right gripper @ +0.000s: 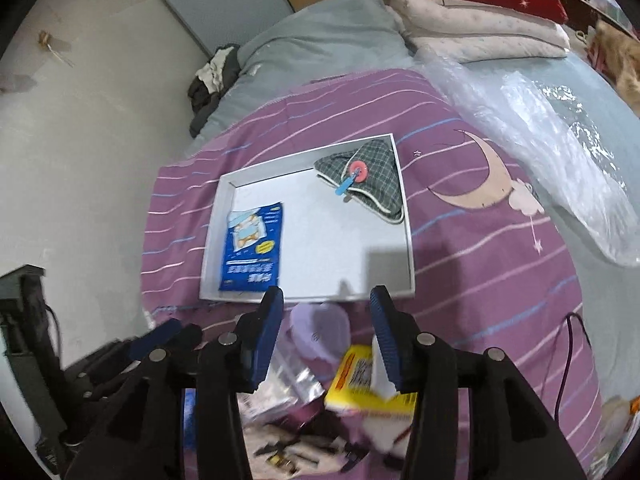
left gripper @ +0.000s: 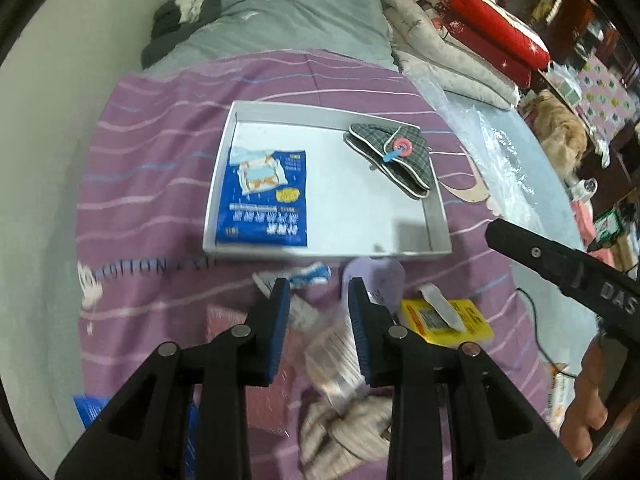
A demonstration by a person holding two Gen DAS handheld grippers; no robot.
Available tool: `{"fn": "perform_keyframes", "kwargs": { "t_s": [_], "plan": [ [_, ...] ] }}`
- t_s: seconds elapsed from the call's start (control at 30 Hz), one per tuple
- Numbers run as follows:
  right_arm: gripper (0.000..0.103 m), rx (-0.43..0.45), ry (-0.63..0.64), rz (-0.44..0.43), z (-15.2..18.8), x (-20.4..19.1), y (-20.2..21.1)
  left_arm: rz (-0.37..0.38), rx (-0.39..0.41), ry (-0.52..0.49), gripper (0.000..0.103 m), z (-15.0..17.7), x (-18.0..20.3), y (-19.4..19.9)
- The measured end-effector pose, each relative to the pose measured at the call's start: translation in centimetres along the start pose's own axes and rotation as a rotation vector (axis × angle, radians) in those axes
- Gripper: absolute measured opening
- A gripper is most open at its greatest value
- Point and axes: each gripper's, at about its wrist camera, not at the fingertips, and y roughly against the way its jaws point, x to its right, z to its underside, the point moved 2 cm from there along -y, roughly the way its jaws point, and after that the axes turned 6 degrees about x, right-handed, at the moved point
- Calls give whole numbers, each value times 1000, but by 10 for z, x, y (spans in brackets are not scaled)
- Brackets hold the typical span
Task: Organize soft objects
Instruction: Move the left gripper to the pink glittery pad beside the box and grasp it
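Note:
A white shallow tray (left gripper: 320, 254) (right gripper: 212, 240) lies on the purple striped bedspread. In it lie a blue printed packet (left gripper: 266, 196) (right gripper: 252, 248) on the left and a plaid pouch with a red button (left gripper: 400, 156) (right gripper: 372, 184) in the far right corner. My left gripper (left gripper: 318, 292) hovers open over the clutter in front of the tray, with nothing between its pads. My right gripper (right gripper: 326, 300) is open and empty too, above a lilac soft item (right gripper: 320, 332) (left gripper: 380, 276) and a yellow packet (right gripper: 360, 380) (left gripper: 452, 320).
More clutter lies near the front: a clear wrapped packet (left gripper: 336, 356), beige cloth (left gripper: 348, 432), small dark items (right gripper: 288, 452). Crinkled clear plastic (right gripper: 540, 140) and stacked pillows (left gripper: 452, 60) sit to the right, a grey blanket (left gripper: 288, 20) behind. A wall (right gripper: 80, 140) bounds the left.

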Motion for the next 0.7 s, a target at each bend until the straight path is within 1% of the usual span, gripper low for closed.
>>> {"fn": "perform_keyframes", "kwargs": {
  "t_s": [0.13,0.17,0.2,0.27,0.33,0.37,0.4,0.43,0.47,0.53,0.57,0.63,0.67,0.7],
  "plan": [
    [47,30,-7,-18,8,-12,26,-5,-4,41,32,6,0,13],
    [49,35,-4,-14,9,-17,31,-5,-7,50,32,7,2,18],
    [49,37,1,-6,9,-22,35,-5,-12,50,32,6,4,20],
    [51,38,18,21,4,-34,39,-14,-12,37,32,1,8,25],
    [71,58,35,55,-10,-51,43,-61,8,30,33,-8,11,28],
    [74,82,33,71,-16,-56,45,-103,10,36,35,-13,9,26],
    [75,120,24,85,-24,-63,47,-127,18,63,35,-15,5,24],
    [75,145,9,87,-29,-66,48,-134,28,91,35,-15,1,23],
    [76,147,-17,86,-29,-66,46,-131,44,147,35,-11,-6,24],
    [75,100,-62,71,-22,-61,37,-96,72,210,35,7,-11,30],
    [75,90,-81,70,-12,-56,33,-87,80,209,35,12,-11,32],
    [75,118,-75,104,5,-47,31,-80,108,201,35,29,-11,35],
    [75,138,-65,117,14,-42,30,-84,117,206,35,35,-12,34],
    [75,147,-56,110,24,-38,27,-105,115,206,35,43,-14,32]
  ]
}}
